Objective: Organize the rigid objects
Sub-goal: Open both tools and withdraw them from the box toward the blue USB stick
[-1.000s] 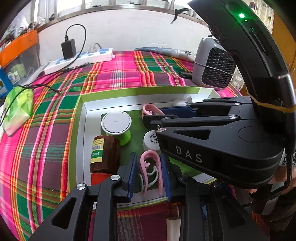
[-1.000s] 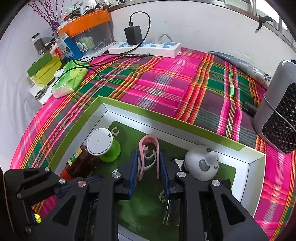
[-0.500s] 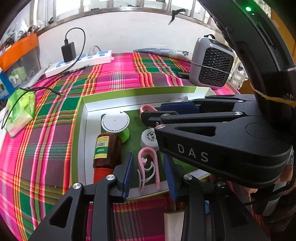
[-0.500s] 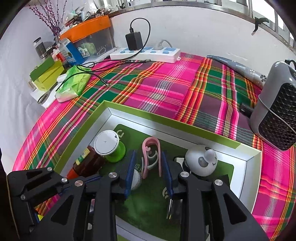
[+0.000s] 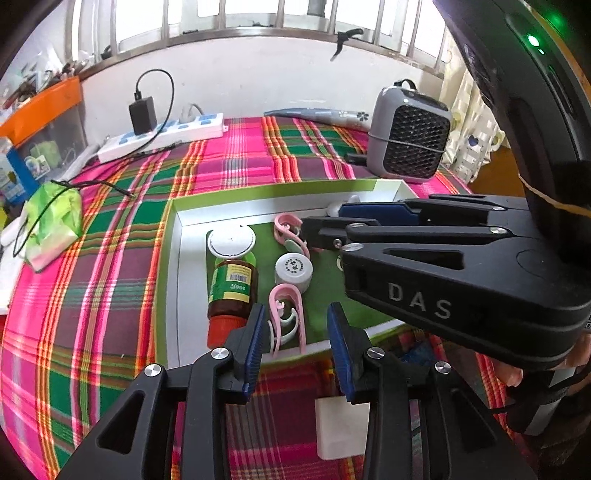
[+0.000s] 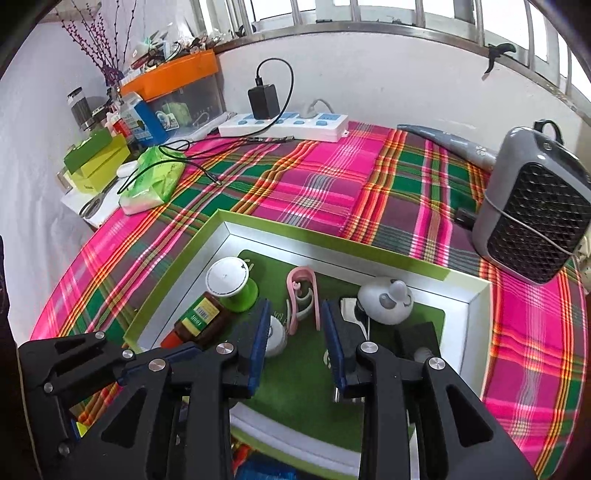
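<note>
Plaid cloth [image 6: 325,177] covers my work surface, under a green-rimmed tray [image 6: 332,245]. Both the left gripper [image 5: 295,343] and right gripper [image 6: 295,343] have just been opening, each clear of its pink clip [image 5: 286,314] [image 6: 303,295] lying in the tray. Beyond sit a power strip [image 6: 284,127], grey heater [image 6: 532,229] and barred window [image 5: 258,14].
</note>
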